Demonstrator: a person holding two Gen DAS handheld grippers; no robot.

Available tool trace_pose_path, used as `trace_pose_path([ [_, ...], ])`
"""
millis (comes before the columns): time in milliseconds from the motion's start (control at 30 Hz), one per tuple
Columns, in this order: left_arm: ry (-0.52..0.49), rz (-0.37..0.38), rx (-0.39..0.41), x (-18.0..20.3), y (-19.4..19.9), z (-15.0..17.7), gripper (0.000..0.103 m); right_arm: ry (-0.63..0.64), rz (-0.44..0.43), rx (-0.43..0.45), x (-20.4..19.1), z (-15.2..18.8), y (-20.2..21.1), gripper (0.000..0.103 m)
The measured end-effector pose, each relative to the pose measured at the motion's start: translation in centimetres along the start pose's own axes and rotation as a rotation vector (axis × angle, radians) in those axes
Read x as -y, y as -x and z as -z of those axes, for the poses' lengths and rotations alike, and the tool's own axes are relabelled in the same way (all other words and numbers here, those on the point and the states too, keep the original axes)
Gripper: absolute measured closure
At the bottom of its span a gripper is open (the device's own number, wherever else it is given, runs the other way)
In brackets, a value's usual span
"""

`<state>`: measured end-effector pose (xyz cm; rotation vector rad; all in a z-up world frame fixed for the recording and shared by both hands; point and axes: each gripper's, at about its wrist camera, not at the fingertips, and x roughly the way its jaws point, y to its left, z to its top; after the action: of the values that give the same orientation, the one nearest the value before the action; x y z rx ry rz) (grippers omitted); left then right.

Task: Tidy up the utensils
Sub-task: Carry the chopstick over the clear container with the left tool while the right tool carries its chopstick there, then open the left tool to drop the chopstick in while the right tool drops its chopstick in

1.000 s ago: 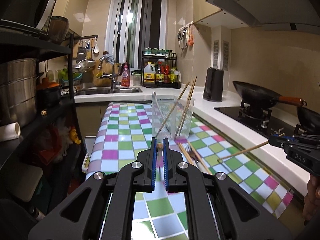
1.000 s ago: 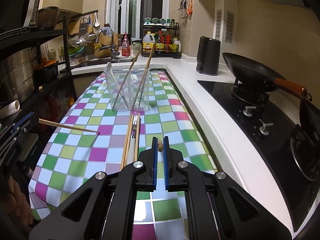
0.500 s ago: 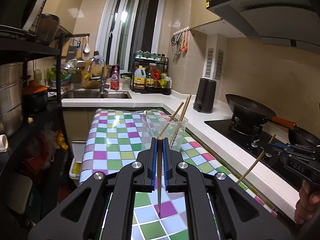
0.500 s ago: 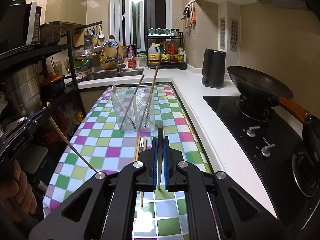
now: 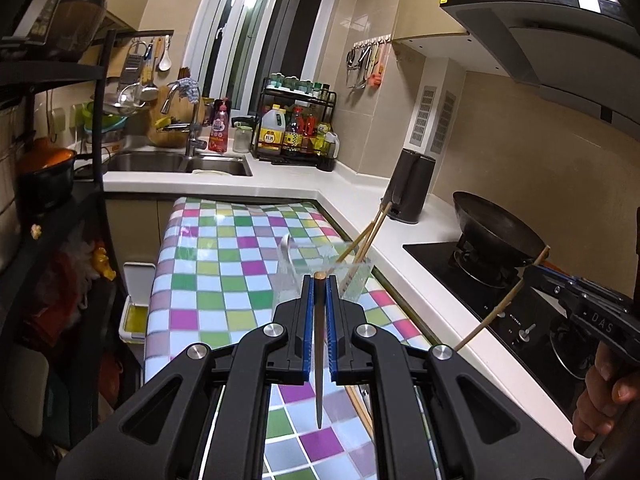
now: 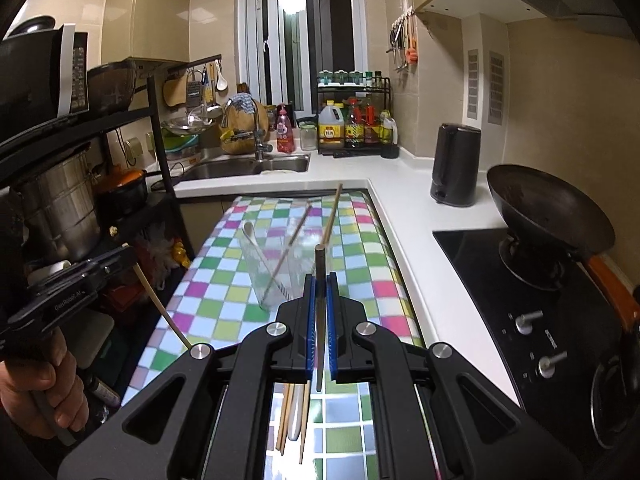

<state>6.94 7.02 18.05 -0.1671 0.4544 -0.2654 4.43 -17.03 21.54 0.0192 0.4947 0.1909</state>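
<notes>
- Since a second ago I've lifted both tools well up off the checked tablecloth (image 5: 224, 280). Each chopstick has swung from flat to hanging tip-down, so both look ready to drop into the holder.
- My left gripper (image 5: 319, 280) is clamped on a chopstick (image 5: 319, 360), slim, tapering to a point, hanging through the closed jaws above the near edge of the cloth.
- My right gripper (image 6: 320, 280) likewise grips a dark-topped chopstick (image 6: 320, 320), upright between the blue pads (image 6: 308, 320).
- The clear glass cup (image 6: 280, 272) stands mid-cloth, toward its right edge, already holding two wooden chopsticks and a pale spoon.
- More chopsticks and a spoon lie on the near edge (image 6: 294, 416), still to collect.
- The cloth looks glossy and slick; the round sticks could twist in the pads.
</notes>
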Motion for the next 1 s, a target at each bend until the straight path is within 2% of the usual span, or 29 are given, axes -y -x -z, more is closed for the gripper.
trace_pose_path([
  [167, -0.022, 0.020, 0.016, 0.2, -1.2, -4.7, 0.097, 0.015, -0.024, 0.057, -0.1, -4.8, -1.3, 0.098],
  [333, -0.031, 0.017, 0.067, 0.0, -2.8, -9.6, 0.097, 0.014, -0.042, 0.113, 0.0, -9.3, -3.5, 0.098],
  [533, -0.023, 0.006, 0.137, -0.2, -6.1, -13.6, 0.097, 0.017, -0.041, 0.156, -0.1, -12.3, -7.1, 0.098],
  [700, -0.015, 0.001, 0.106, -0.2, -10.2, -13.7, 0.097, 0.030, -0.028, 0.138, -0.1, -12.1, -10.9, 0.098],
  [1000, -0.043, -0.003, 0.017, -0.8, -16.0, -10.7, 0.097, 0.016, -0.053, 0.057, 0.4, -9.1, -17.0, 0.098],
])
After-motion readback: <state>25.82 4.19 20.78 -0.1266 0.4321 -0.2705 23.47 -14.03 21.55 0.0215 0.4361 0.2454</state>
